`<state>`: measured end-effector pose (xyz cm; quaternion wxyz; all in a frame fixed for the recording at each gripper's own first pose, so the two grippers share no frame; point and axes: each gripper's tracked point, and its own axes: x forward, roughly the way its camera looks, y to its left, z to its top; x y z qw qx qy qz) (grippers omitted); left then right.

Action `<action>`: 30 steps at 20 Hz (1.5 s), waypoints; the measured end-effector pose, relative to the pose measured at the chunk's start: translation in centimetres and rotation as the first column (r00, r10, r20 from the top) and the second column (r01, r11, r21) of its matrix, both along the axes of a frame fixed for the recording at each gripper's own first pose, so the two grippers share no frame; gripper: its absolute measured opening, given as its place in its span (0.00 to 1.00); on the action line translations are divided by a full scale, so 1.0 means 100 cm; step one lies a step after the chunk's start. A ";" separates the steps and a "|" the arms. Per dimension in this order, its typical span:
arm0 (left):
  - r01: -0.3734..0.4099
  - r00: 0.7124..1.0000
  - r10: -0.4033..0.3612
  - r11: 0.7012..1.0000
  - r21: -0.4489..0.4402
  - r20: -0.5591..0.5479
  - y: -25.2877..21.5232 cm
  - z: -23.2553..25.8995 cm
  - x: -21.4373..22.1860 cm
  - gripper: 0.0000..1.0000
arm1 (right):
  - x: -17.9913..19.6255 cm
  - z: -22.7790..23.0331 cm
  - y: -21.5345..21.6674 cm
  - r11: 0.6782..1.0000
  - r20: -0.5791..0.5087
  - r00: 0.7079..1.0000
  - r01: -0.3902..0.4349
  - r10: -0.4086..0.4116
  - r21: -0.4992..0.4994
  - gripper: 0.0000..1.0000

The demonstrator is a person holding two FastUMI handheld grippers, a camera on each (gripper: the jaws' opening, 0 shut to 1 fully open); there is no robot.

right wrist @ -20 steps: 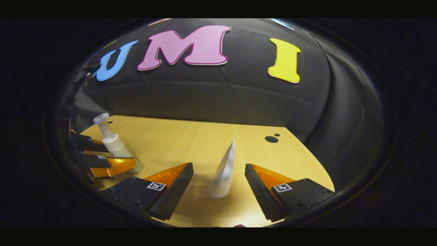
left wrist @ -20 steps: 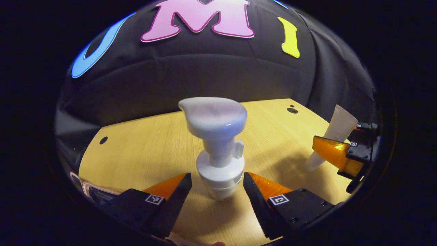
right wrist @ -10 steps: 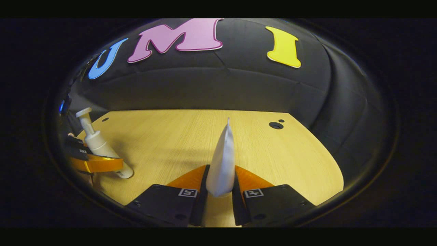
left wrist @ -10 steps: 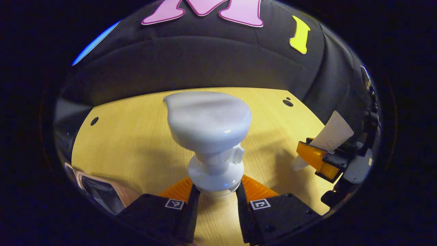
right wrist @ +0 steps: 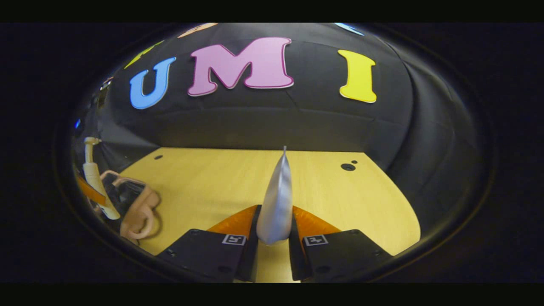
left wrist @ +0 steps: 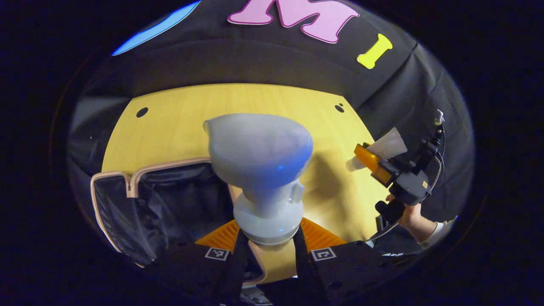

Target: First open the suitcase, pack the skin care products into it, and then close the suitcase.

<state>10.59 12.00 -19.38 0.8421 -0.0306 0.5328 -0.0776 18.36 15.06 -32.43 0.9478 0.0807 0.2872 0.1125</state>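
Note:
My left gripper (left wrist: 267, 239) is shut on the neck of a white pump bottle (left wrist: 260, 149), held upright above the table. Below and to the left lies the open suitcase (left wrist: 111, 192), pink-rimmed with a dark lining. My right gripper (right wrist: 274, 233) is shut on a white tube (right wrist: 278, 199) that points up, raised off the table. In the left gripper view the right gripper (left wrist: 375, 164) hangs at the right with the tube (left wrist: 384, 145) in it and a hand (left wrist: 411, 217) behind. In the right gripper view the pump bottle (right wrist: 92, 171) and the suitcase (right wrist: 137, 209) show at the far left.
The light wooden table (left wrist: 178, 108) runs back to the black cloth wall and has small dark holes (right wrist: 347, 167) near its far corners. Bare tabletop (right wrist: 204, 182) lies between the suitcase and the tube.
Both grippers shut on their items and lifted them off the table. The left one has carried the pump bottle toward the open suitcase, which has come into view.

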 end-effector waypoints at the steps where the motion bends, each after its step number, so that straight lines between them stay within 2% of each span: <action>1: 0.004 0.999 -0.002 0.999 0.048 -0.036 0.021 -0.002 -0.011 0.55 | -0.007 0.013 0.004 1.000 0.022 1.000 -0.007 0.007 -0.002 0.34; 3: 0.025 0.992 -0.007 0.990 0.140 -0.127 0.058 -0.013 -0.030 0.55 | -0.019 0.032 0.017 1.000 0.051 0.999 -0.013 0.013 0.016 0.34; 4: 0.035 0.984 -0.007 0.988 0.150 -0.179 0.070 -0.024 -0.042 0.55 | -0.026 0.043 0.023 0.999 0.060 0.998 -0.012 0.010 0.042 0.34; 6: 0.021 0.958 0.019 0.990 0.137 -0.286 0.084 -0.046 -0.063 0.58 | -0.040 0.065 0.032 0.997 0.082 0.997 -0.011 0.005 0.072 0.34; 7: 0.012 0.942 0.033 0.991 0.130 -0.334 0.087 -0.055 -0.071 0.55 | -0.046 0.076 0.034 0.997 0.098 0.995 -0.012 0.005 0.074 0.34; 9: 0.019 0.909 0.038 0.991 0.133 -0.414 0.101 -0.070 -0.084 0.55 | -0.059 0.090 0.032 0.998 0.124 0.992 -0.003 -0.005 0.066 0.34; 10: 0.027 0.894 0.043 0.988 0.151 -0.447 0.112 -0.081 -0.087 0.59 | -0.064 0.096 0.031 0.998 0.132 0.991 0.004 -0.012 0.063 0.34; 11: 0.040 0.883 0.044 0.985 0.168 -0.468 0.120 -0.089 -0.088 0.55 | -0.072 0.101 0.028 0.998 0.139 0.990 0.013 -0.022 0.060 0.34; 13: 0.048 0.860 0.060 0.979 0.197 -0.507 0.132 -0.103 -0.092 0.55 | -0.085 0.107 0.027 0.998 0.150 0.988 0.020 -0.029 0.058 0.34; 15: 0.042 0.835 0.070 0.981 0.189 -0.546 0.134 -0.118 -0.097 0.52 | -0.098 0.105 0.024 0.999 0.147 0.989 0.024 -0.029 0.036 0.34; 16: 0.037 0.825 0.078 0.981 0.191 -0.559 0.135 -0.125 -0.098 0.55 | -0.105 0.102 0.022 0.999 0.135 0.990 0.027 -0.030 0.025 0.34; 18: 0.041 0.830 0.092 0.974 0.224 -0.550 0.146 -0.140 -0.098 0.55 | -0.115 0.104 0.022 0.999 0.126 0.991 0.032 -0.034 0.018 0.34; 20: 0.075 0.854 0.076 0.961 0.266 -0.515 0.158 -0.152 -0.093 0.54 | -0.123 0.108 0.028 1.000 0.124 0.992 0.021 -0.022 0.013 0.34; 21: 0.083 0.865 0.068 0.958 0.276 -0.497 0.159 -0.154 -0.094 0.61 | -0.128 0.107 0.034 1.000 0.112 0.994 0.002 -0.003 0.007 0.34; 23: 0.086 0.905 0.021 0.969 0.230 -0.425 0.146 -0.152 -0.088 0.64 | -0.134 0.109 0.045 1.000 0.103 0.994 -0.027 0.027 0.001 0.34; 24: 0.077 0.924 0.010 0.975 0.210 -0.383 0.140 -0.147 -0.087 0.75 | -0.135 0.111 0.053 0.999 0.101 0.994 -0.044 0.043 0.001 0.34; 26: 0.063 0.968 -0.005 0.973 0.223 -0.252 0.140 -0.128 -0.075 1.00 | -0.135 0.115 0.074 0.996 0.101 0.991 -0.087 0.087 0.001 0.34; 28: 0.029 0.997 -0.012 0.976 0.215 -0.081 0.144 -0.104 -0.063 0.99 | -0.133 0.122 0.099 0.990 0.101 0.985 -0.142 0.140 0.006 0.34; 30: -0.037 0.996 0.023 0.988 0.153 0.091 0.146 -0.072 -0.059 0.99 | -0.129 0.133 0.135 0.976 0.097 0.972 -0.216 0.212 0.034 0.34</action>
